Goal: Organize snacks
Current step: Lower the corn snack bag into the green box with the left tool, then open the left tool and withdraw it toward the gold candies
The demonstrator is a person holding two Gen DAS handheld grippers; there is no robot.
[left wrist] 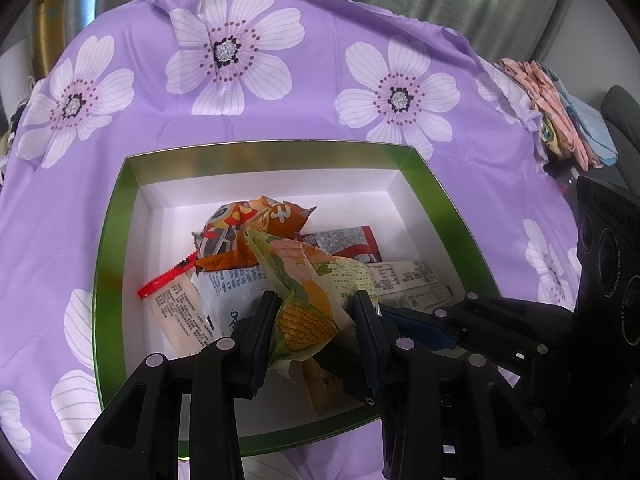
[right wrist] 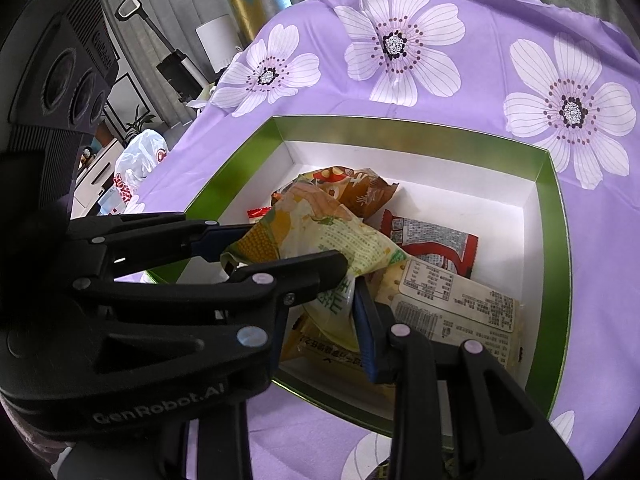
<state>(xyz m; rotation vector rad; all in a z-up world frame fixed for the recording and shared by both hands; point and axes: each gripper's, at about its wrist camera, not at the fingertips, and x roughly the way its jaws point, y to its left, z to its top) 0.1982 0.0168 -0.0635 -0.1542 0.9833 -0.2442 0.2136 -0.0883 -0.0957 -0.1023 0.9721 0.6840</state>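
Observation:
A green box with a white inside (left wrist: 102, 264) (right wrist: 554, 264) sits on the purple flowered cloth and holds several snack packets. My left gripper (left wrist: 316, 320) is shut on a yellow-green corn snack bag (left wrist: 308, 312) (right wrist: 320, 232) and holds it over the box. My right gripper (right wrist: 320, 300) reaches in beside it with its jaws around a green-and-white part of the bag or of a packet under it; it also shows in the left wrist view (left wrist: 420, 320). An orange-brown packet (left wrist: 256, 224), a red packet (right wrist: 436, 240) and white label-side packets (right wrist: 460, 304) lie in the box.
The purple cloth (left wrist: 280, 120) covers the table all round the box. Folded pink and blue fabric (left wrist: 568, 112) lies at the table's far right edge. A white plastic bag (right wrist: 136, 160) and a vacuum stand off the table's left side.

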